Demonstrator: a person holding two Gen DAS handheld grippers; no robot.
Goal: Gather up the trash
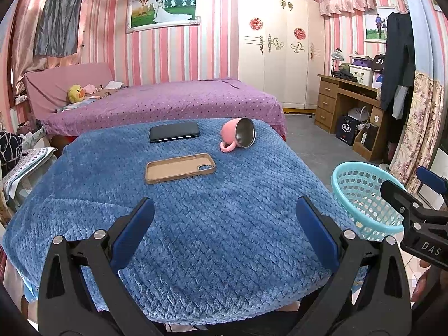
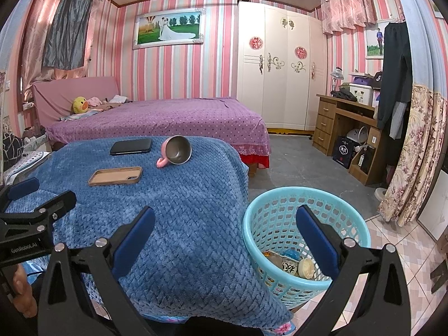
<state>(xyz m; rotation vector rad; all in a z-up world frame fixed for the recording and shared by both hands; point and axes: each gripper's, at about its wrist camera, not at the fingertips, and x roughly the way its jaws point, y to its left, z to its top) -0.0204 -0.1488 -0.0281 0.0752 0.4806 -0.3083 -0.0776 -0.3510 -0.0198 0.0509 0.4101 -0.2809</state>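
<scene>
Left wrist view: the left gripper (image 1: 224, 224) gapes wide, holding nothing, over the blue blanket (image 1: 196, 224). Ahead lie a tan phone case (image 1: 180, 168), black phone (image 1: 174, 132) and tipped pink mug (image 1: 238, 135); no trash shows.

Right wrist view: the right gripper (image 2: 225, 229), equally wide and empty, straddles the turquoise basket (image 2: 252, 224) rim; wrappers (image 2: 288, 263) sit inside. Collection looks finished; next is likely to withdraw.

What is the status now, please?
Left gripper and right gripper open, empty. Trash in basket. Mug, phone, case on table.
</scene>
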